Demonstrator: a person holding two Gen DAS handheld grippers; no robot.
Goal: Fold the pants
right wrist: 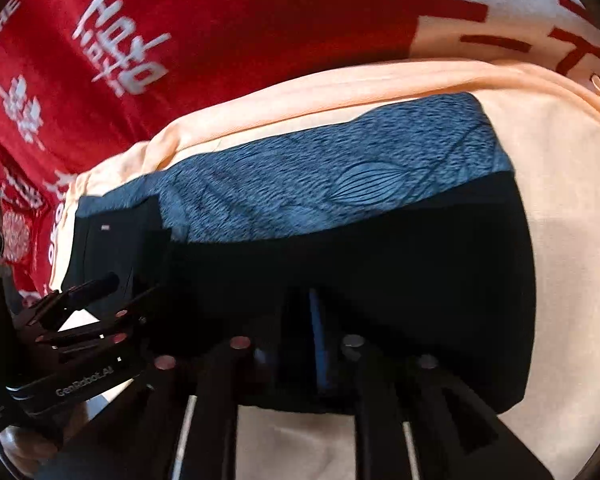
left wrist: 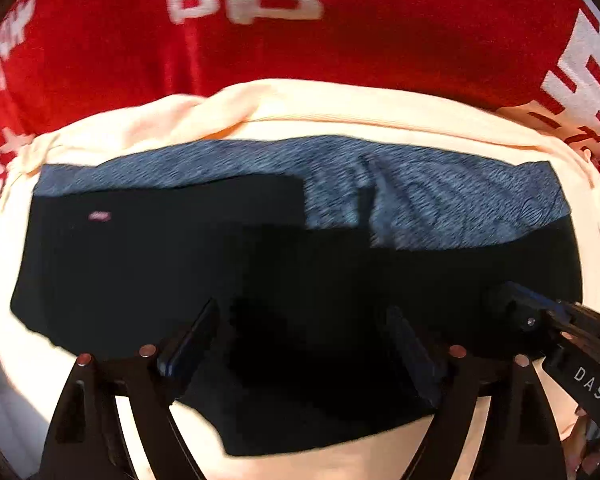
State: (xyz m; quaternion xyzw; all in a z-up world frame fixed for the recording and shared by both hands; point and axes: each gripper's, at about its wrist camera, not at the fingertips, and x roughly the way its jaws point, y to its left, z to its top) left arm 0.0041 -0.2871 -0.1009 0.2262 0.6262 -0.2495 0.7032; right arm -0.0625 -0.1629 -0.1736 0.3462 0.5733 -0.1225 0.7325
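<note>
Left wrist view has your left gripper [left wrist: 302,320] pointing almost straight down at the pants [left wrist: 180,272], its fingers [left wrist: 196,332] spread wide with dark cloth lying under and between them; the pads do not press on it. The pants lie folded into a broad dark band across a cream cloth [left wrist: 340,104], with a blue-grey patterned waistband [left wrist: 440,200] along the far edge and a small pink label [left wrist: 99,216] at the far left. Beyond the cream cloth lies a red cloth with white lettering [left wrist: 100,52]. At the near right your right gripper [left wrist: 540,320] comes in from the side, tilted steeply down onto the right end of the pants.

From the right wrist camera, your right gripper's [right wrist: 296,344] fingers [right wrist: 318,340] stand only a narrow gap apart over the near edge of the pants [right wrist: 380,264]; whether a fold of cloth sits between the pads you cannot tell, as all is dark there. The waistband [right wrist: 340,184] runs along the far edge. Your left gripper [right wrist: 96,292] shows at the near left, over the left end of the pants, its fingers apart. The cream cloth [right wrist: 560,200] lies bare to the right.
</note>
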